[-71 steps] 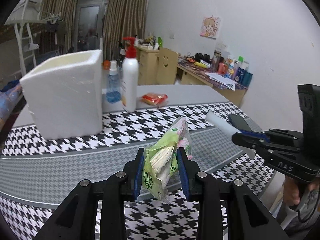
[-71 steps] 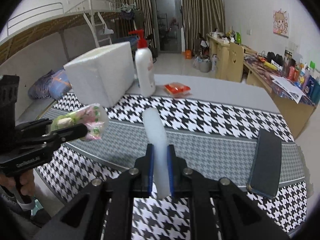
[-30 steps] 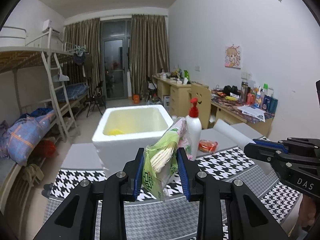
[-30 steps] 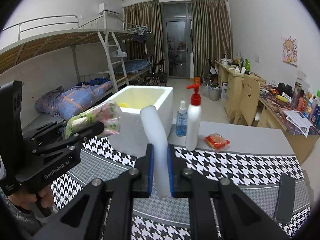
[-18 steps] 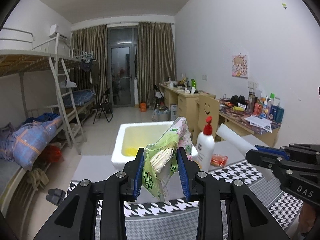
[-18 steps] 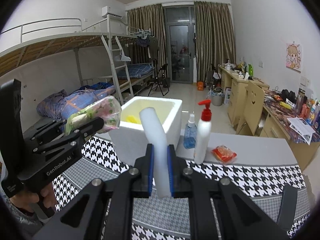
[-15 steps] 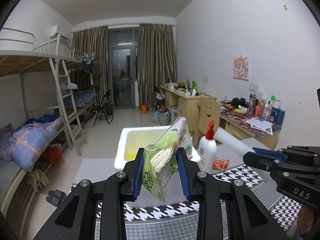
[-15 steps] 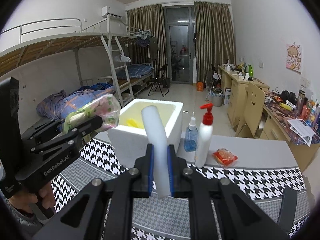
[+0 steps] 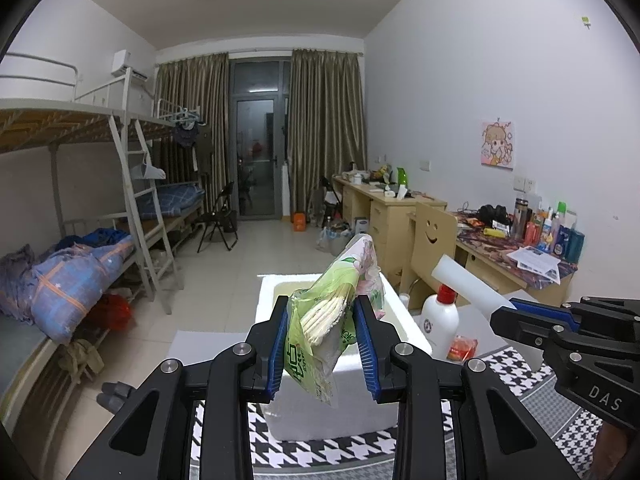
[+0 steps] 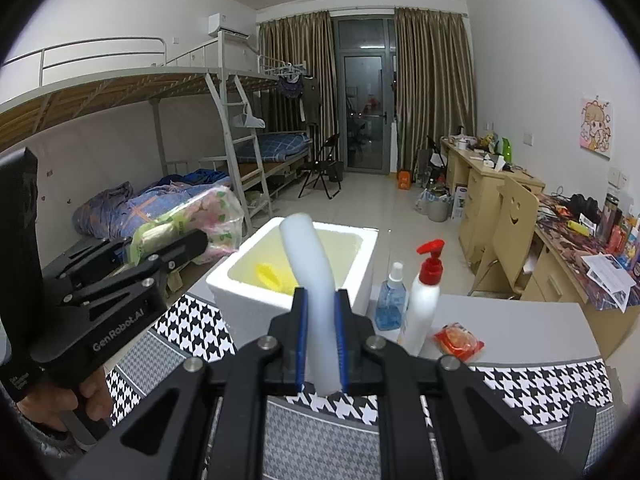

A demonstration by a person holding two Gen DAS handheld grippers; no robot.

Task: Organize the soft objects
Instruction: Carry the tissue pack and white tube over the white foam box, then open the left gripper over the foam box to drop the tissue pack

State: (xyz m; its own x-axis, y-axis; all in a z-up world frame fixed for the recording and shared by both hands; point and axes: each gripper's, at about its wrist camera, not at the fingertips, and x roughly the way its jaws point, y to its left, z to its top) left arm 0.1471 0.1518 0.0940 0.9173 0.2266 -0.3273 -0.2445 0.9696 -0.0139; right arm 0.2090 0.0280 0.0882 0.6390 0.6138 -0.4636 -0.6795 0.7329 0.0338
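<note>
My left gripper [image 9: 322, 344] is shut on a green tissue pack [image 9: 332, 320], held in the air in front of the white foam box [image 9: 332, 416]. The same pack shows in the right wrist view [image 10: 192, 220], left of the box [image 10: 360, 276]. My right gripper [image 10: 322, 344] is shut on a white foam tube [image 10: 312, 280] that stands up between the pads, in front of the box. The tube also shows at the right of the left wrist view [image 9: 468, 280]. A yellow object [image 10: 269, 274] lies inside the box.
The box stands on a table with a houndstooth cloth [image 10: 540, 384]. Right of it are a blue spray bottle [image 10: 390, 304], a white pump bottle [image 10: 422, 304] and a red snack packet [image 10: 458, 340]. A dark flat object [image 10: 580, 436] lies at the right edge.
Both grippers have risen and moved closer to the foam box, so its inside now shows. Both keep their hold on the tissue pack and the foam tube.
</note>
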